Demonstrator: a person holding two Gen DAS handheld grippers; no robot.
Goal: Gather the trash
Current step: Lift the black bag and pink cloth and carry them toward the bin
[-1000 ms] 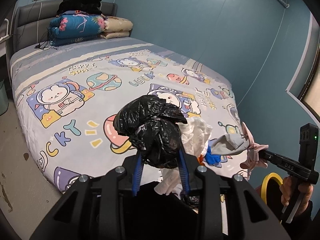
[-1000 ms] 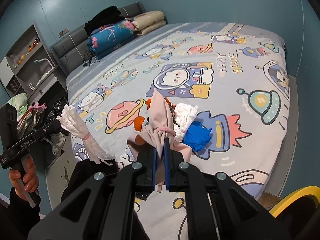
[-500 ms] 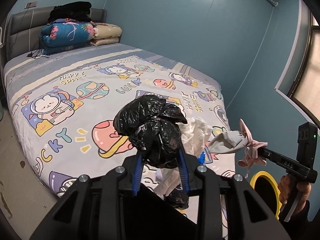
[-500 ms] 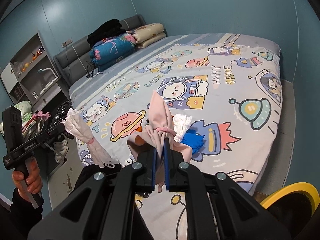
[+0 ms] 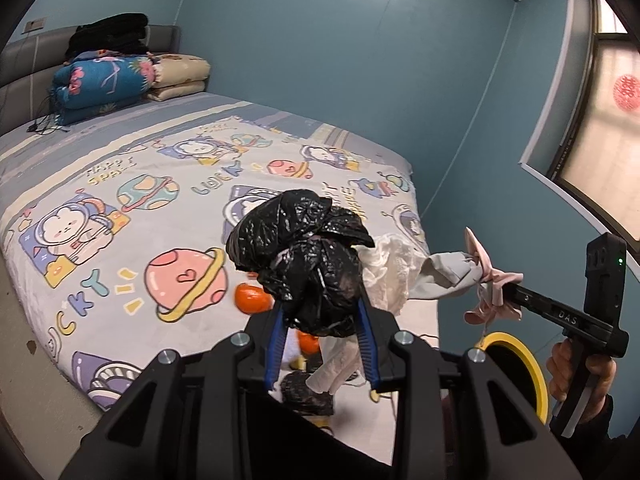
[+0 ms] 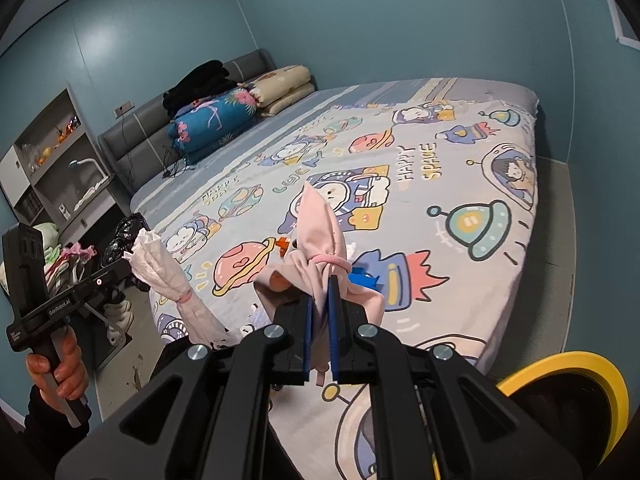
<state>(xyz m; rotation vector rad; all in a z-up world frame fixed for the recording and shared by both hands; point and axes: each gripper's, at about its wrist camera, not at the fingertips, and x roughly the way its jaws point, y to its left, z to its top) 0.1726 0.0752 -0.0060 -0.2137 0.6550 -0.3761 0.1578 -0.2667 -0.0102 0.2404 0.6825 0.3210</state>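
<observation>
My left gripper (image 5: 320, 316) is shut on a crumpled black plastic bag (image 5: 304, 256), with a white tissue bundle (image 5: 386, 276) hanging behind it. In the right wrist view the left gripper (image 6: 120, 266) carries that white bundle (image 6: 172, 284). My right gripper (image 6: 319, 304) is shut on a pink cloth bundle (image 6: 316, 240) tied with a pink band; it also shows in the left wrist view (image 5: 492, 284). Orange fruit (image 5: 252, 298), a blue scrap (image 6: 364, 280) and a black scrap (image 5: 306, 392) lie on the bed near its foot.
The bed (image 6: 420, 160) has a cartoon space sheet, with folded quilts and pillows (image 5: 104, 80) at its head. A yellow-rimmed bin (image 5: 516, 372) stands on the floor by the bed's foot; it also shows in the right wrist view (image 6: 572, 392). Shelves (image 6: 52, 168) stand left.
Both grippers have risen and drawn back from the bed with their bundles. The orange fruit and black scrap under the left gripper are now uncovered.
</observation>
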